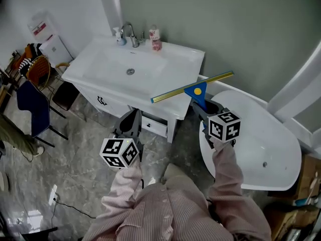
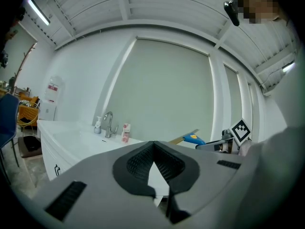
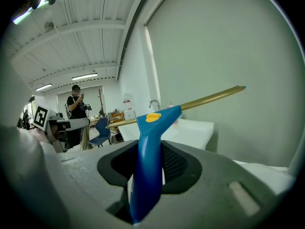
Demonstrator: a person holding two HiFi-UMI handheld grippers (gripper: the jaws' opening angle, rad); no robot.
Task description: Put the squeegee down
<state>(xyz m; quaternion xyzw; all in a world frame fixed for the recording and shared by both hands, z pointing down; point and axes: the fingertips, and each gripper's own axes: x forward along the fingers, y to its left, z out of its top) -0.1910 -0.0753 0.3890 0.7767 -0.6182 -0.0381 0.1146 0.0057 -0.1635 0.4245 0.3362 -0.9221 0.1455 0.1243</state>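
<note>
My right gripper [image 1: 200, 107] is shut on the blue handle of the squeegee [image 1: 196, 92]. Its gold blade [image 1: 193, 86] runs crosswise in the air between the corner of the white sink cabinet [image 1: 165, 69] and the white bathtub [image 1: 261, 144]. In the right gripper view the handle [image 3: 147, 166] stands upright between the jaws of that gripper [image 3: 148, 162], and the blade [image 3: 209, 99] slants above. My left gripper [image 1: 131, 115] hovers in front of the cabinet; its tips [image 2: 153, 147] meet with nothing in them. From there the squeegee [image 2: 193, 138] shows at the right.
A faucet [image 1: 131, 34], a small dispenser [image 1: 119, 35] and a pink-labelled bottle [image 1: 155, 39] stand at the sink's back edge. A blue chair [image 1: 32, 109] and clutter are at the far left. A person [image 3: 76, 109] stands in the background. A cable [image 1: 65, 205] lies on the marble floor.
</note>
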